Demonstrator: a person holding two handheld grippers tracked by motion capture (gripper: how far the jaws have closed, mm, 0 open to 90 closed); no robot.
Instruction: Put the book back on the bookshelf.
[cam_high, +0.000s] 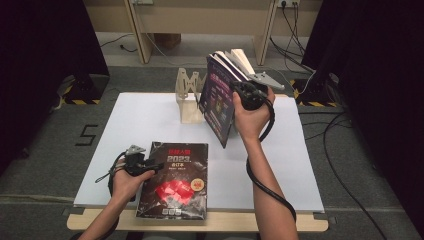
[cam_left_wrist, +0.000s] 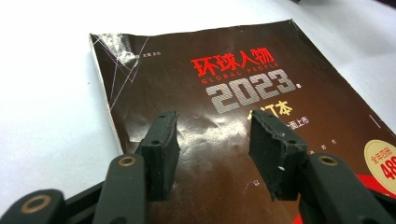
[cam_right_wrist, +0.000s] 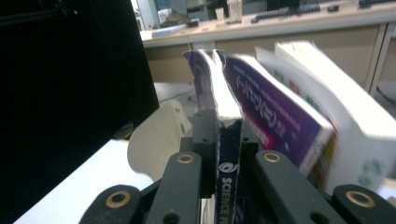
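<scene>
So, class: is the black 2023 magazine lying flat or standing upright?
Flat. The black 2023 magazine lies cover up on the white table, at its front edge.

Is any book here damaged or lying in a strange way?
Yes. The dark magazine flat on the table has a creased, worn corner at its far left in the left gripper view, with white scuff lines. The purple magazine gripped by the right claw hangs tilted beside the wooden rack.

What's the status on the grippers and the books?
Right gripper shut on purple book, lifted beside wooden rack. Left gripper open over black magazine, flat on table. Nothing blocking.
</scene>
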